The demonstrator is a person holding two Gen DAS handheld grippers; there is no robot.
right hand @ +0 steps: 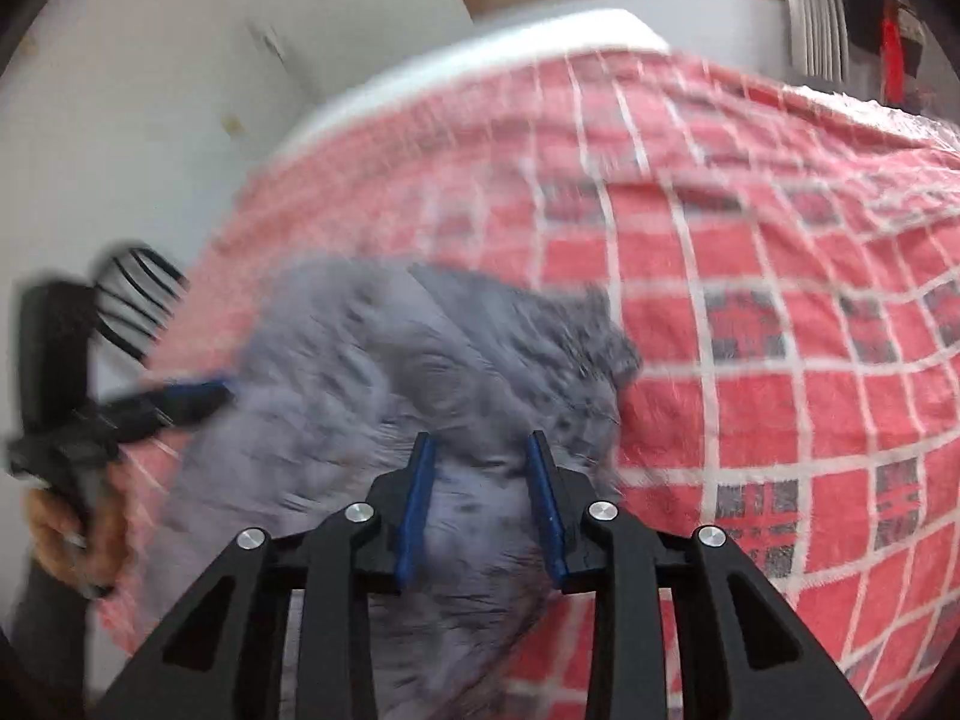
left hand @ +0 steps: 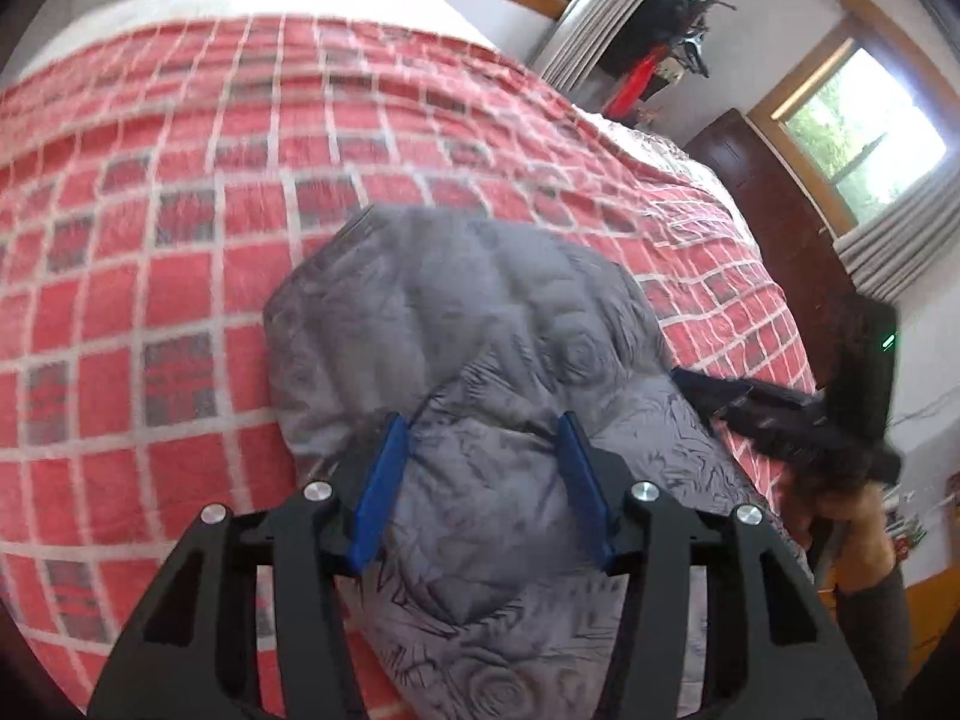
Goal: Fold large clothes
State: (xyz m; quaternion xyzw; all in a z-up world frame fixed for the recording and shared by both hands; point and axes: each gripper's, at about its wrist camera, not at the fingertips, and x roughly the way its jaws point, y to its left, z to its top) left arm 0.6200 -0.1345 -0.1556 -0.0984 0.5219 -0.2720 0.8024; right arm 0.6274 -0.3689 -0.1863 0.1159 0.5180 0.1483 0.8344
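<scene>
Your surroundings: bed with red checked blanket [left hand: 150, 276], windows, dark wooden cabinet [left hand: 774, 192]. Grey garment [left hand: 480, 348], soft, crumpled, faintly patterned, lies bunched on the blanket near the bed's edge. Your left gripper [left hand: 483, 438] hovers over it, jaws spread, holding nothing. Your right gripper [right hand: 483, 450] likewise, jaws apart, tilted downward; view blurred.

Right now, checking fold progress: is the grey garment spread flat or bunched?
Bunched: the grey garment lies in a rumpled, puffy heap on the red checked bedspread, not flat.
</scene>
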